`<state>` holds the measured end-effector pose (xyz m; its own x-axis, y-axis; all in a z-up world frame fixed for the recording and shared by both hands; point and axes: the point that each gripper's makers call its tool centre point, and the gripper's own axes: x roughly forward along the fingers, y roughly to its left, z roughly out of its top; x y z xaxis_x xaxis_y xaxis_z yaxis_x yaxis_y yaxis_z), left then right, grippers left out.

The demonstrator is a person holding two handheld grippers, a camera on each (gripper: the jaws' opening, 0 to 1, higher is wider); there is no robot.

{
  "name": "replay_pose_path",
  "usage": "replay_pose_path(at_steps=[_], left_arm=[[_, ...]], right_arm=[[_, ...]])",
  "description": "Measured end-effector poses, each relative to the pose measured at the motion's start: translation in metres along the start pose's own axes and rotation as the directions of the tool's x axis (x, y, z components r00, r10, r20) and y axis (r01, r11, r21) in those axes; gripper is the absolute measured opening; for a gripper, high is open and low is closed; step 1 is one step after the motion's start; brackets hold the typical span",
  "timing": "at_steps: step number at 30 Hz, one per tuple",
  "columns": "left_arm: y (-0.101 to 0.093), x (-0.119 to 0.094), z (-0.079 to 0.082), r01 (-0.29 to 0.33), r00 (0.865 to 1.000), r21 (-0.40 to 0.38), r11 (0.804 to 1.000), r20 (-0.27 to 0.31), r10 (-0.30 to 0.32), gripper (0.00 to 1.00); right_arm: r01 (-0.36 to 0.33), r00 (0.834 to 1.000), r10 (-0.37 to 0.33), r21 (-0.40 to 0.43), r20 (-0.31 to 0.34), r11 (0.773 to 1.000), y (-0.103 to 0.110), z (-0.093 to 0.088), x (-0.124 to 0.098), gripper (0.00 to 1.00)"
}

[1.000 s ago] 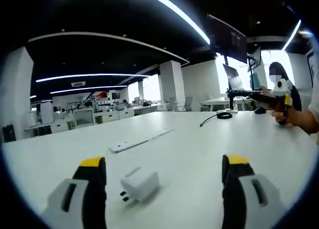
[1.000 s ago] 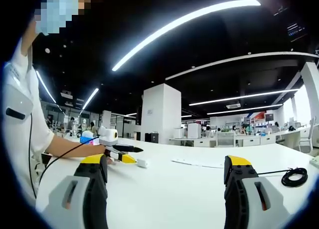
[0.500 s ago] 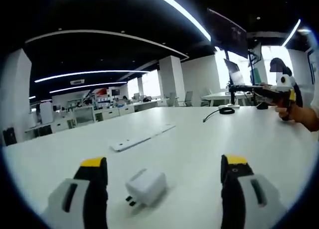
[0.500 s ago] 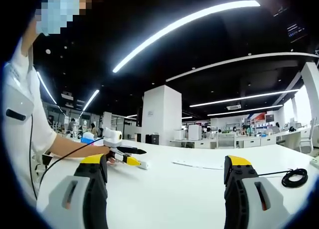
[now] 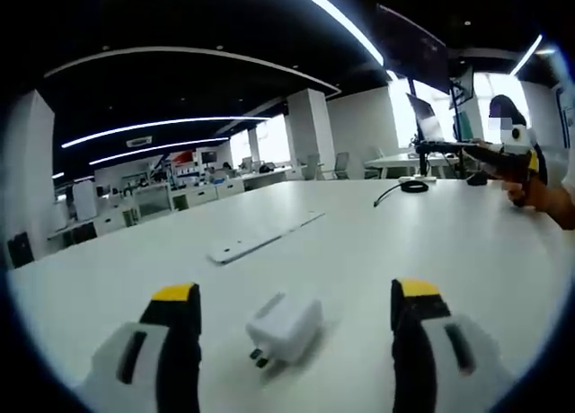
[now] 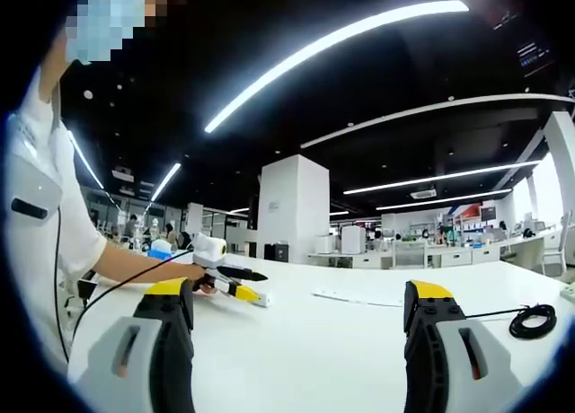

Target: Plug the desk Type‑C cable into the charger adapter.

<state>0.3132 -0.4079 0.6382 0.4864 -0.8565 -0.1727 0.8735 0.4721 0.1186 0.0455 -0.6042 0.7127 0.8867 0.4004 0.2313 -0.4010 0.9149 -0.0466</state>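
A white charger adapter (image 5: pixel 286 328) lies on the white table (image 5: pixel 359 251), prongs toward me, between the jaws of my open left gripper (image 5: pixel 296 294) and touching neither. The coiled black Type-C cable (image 5: pixel 413 187) lies far across the table, one end trailing left. Beyond it a hand holds my right gripper (image 5: pixel 449 148). In the right gripper view, my right gripper (image 6: pixel 299 292) is open and holds nothing. The cable coil (image 6: pixel 530 321) lies at the right there. The left gripper (image 6: pixel 256 285) is at the left, its tips at the adapter (image 6: pixel 261 300).
A flat white strip (image 5: pixel 265 240) lies mid-table beyond the adapter, also seen as the strip (image 6: pixel 359 298) in the right gripper view. A person in a white shirt (image 6: pixel 45 224) stands at the left. Desks, monitors and pillars fill the office behind.
The left gripper has moved forward, so the adapter now sits nearer and more centred between its jaws. The right gripper has hardly moved.
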Motion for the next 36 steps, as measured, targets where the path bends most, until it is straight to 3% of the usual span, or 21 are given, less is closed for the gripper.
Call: replay_pose_path(at_steps=[24, 36], left_arm=[[0.014, 0.003, -0.013, 0.011, 0.998, 0.047, 0.999, -0.058, -0.008, 0.58], [0.017, 0.002, -0.016, 0.013, 0.997, 0.024, 1.0, -0.073, -0.011, 0.46]], right_arm=[[-0.007, 1.0, 0.007, 0.004, 0.002, 1.0, 0.002, 0.0, 0.0, 1.0], [-0.009, 1.0, 0.009, 0.001, 0.001, 1.0, 0.002, 0.0, 0.0, 1.0]])
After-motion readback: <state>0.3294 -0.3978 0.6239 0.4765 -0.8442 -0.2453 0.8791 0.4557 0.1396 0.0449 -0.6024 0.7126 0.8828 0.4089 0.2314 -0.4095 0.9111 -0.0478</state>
